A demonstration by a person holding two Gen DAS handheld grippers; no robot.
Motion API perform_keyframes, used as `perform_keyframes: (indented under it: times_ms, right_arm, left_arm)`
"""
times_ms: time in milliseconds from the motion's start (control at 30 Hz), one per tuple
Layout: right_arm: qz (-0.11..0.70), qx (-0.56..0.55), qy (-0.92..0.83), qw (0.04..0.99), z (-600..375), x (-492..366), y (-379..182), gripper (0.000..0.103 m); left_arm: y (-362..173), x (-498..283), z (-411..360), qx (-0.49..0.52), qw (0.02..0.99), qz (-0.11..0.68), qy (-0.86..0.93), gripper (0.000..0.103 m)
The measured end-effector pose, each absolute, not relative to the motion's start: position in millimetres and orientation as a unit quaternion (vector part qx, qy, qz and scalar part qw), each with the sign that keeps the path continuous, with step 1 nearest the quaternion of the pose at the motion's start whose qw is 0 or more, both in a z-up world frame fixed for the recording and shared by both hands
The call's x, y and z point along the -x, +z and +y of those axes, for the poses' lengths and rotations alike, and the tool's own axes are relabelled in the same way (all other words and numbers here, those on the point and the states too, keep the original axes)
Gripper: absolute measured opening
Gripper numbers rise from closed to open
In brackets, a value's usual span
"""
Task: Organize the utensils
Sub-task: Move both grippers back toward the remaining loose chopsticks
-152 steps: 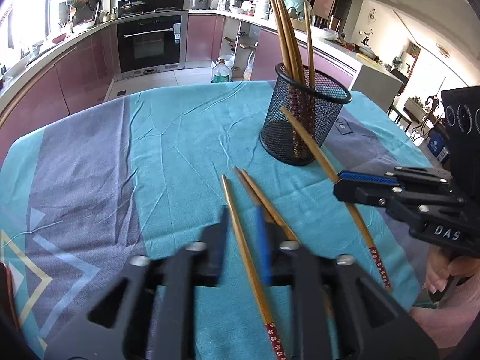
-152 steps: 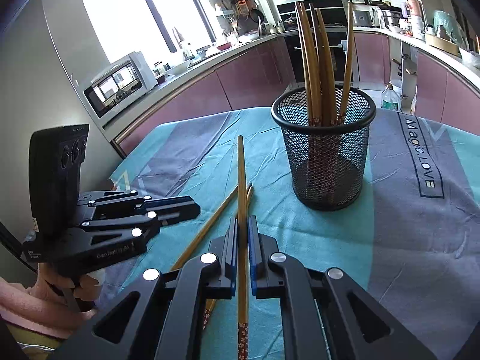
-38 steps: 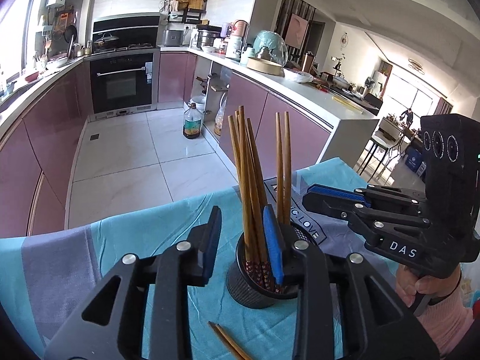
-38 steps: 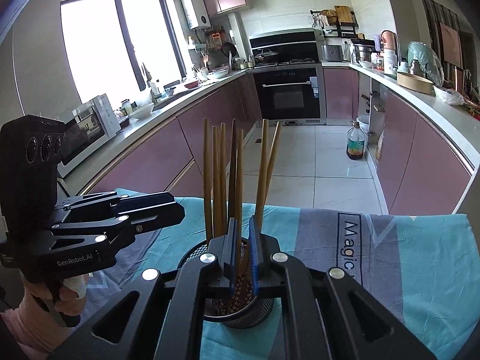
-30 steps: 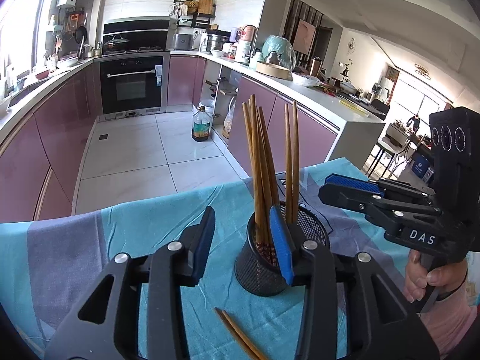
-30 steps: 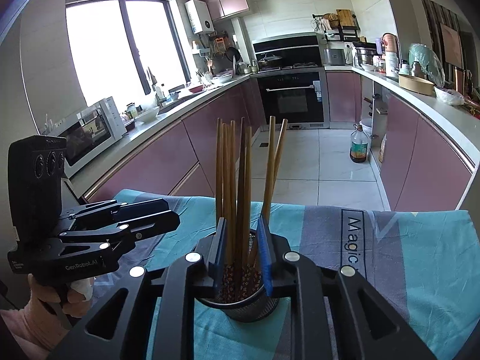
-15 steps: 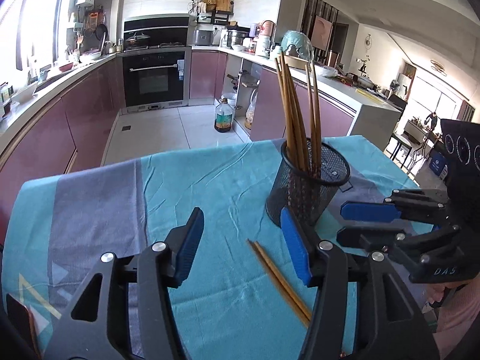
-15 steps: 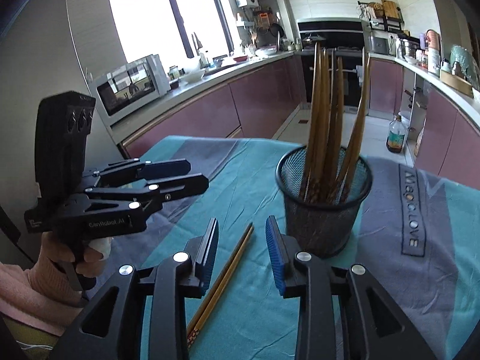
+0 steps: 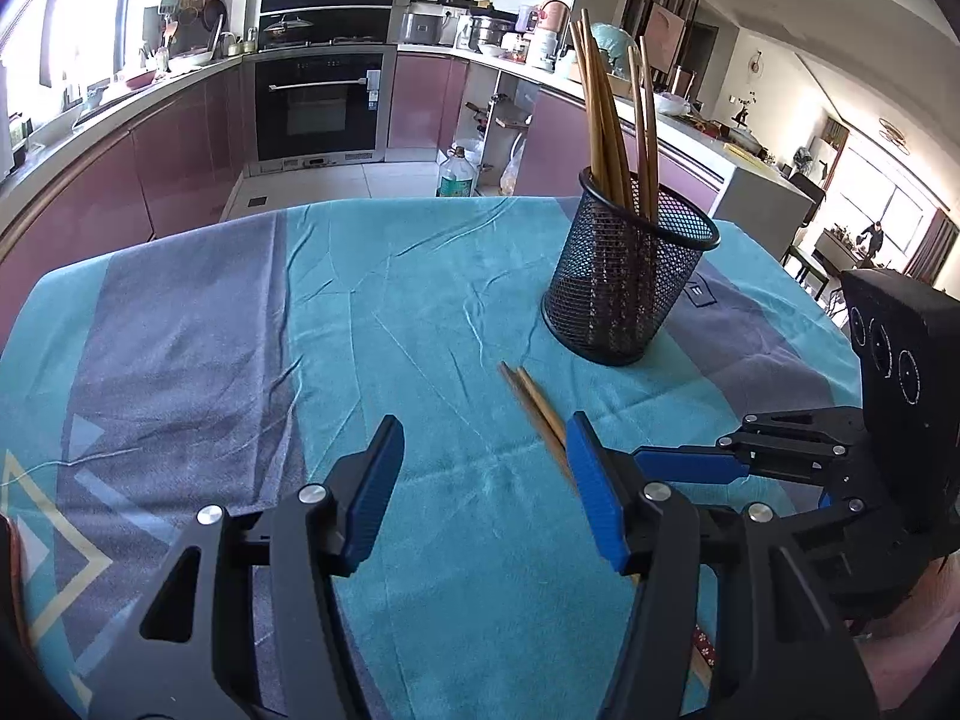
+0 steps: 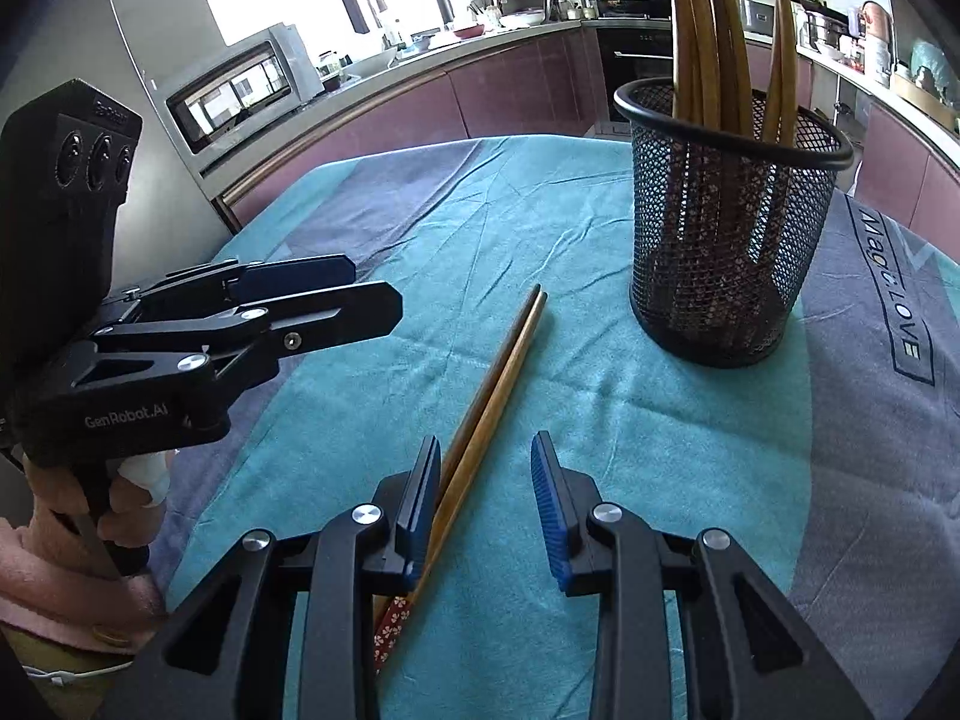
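Note:
A black mesh cup (image 9: 624, 294) (image 10: 732, 252) holds several wooden chopsticks (image 9: 606, 120) (image 10: 702, 30) upright. Two loose chopsticks (image 9: 534, 408) (image 10: 498, 372) lie side by side on the teal and grey tablecloth (image 9: 420, 300), in front of the cup. My right gripper (image 10: 485, 450) (image 9: 684, 450) is open and low over their patterned ends. They run between its jaws, close to the left pad, untouched. My left gripper (image 9: 483, 438) (image 10: 372, 291) is opening, with only bare cloth between its jaws. The pair's tips lie just beyond its right finger.
The table's far edge drops to a tiled kitchen floor with purple cabinets and an oven behind. A hand in a pink sleeve (image 10: 66, 540) holds the left gripper at the table's near left corner. A printed label (image 10: 900, 300) marks the cloth right of the cup.
Both grippers have sunk from above the cup and drawn back over the cloth. Both sets of jaws stand wider. The loose pair now lies under the right gripper.

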State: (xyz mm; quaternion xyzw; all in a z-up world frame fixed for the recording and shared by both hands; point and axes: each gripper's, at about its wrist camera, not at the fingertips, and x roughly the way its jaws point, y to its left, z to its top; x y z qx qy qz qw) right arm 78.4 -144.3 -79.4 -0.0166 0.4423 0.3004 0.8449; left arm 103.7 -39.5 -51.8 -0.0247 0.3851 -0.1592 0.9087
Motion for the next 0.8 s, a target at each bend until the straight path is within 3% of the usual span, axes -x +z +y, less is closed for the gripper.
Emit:
perform_keyframes:
  times_ms: [533,800]
  right_arm:
    - [0.442,0.038,0.275,0.853,-137,-80,-85,0.029]
    - [0.443,0.042,0.272,0.853,-143,-79,-85,0.024]
  left_arm:
    - [-63,-102,-41,0.027,0.901,0.401,-0.161,0.058]
    - [-70,-102,-53,0.012,0.895,0.41,-0.174,0.058]
